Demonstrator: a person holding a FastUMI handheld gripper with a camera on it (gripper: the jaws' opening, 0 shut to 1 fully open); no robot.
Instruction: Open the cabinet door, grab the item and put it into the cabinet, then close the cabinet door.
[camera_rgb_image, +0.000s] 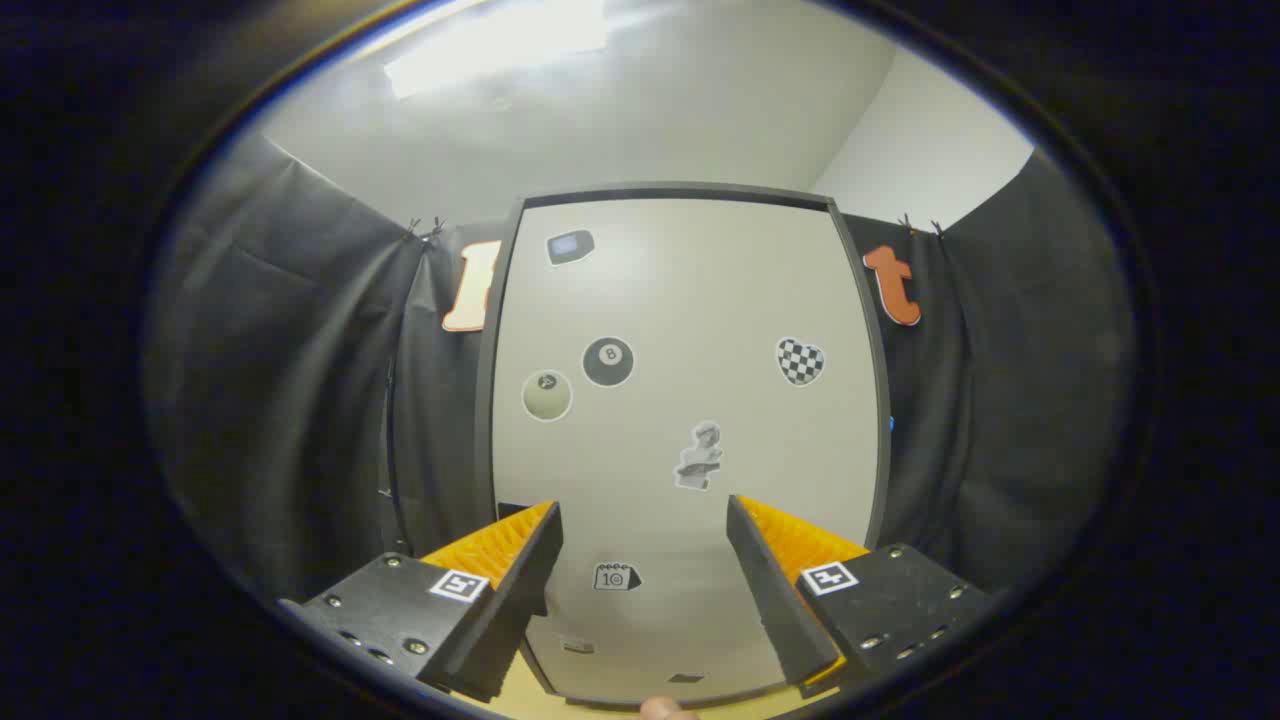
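Gripper (645, 520): two-finger handheld unit, seen from its own camera. Jaws stood apart, nothing between them. Each finger was a wedge-shaped plate tapering forward, its inner face covered with a ribbed pad (795, 540). Each finger was mounted on a flat, speckled block (890, 600) fastened with several round-headed screws. One square black-and-white coded marker (828, 577) was fixed on top of each block, near the finger's base. A fingertip of the person (665, 708) showed low between the two blocks.

cabinet door (690, 300) foot hidden behind spread tongs (645, 520).
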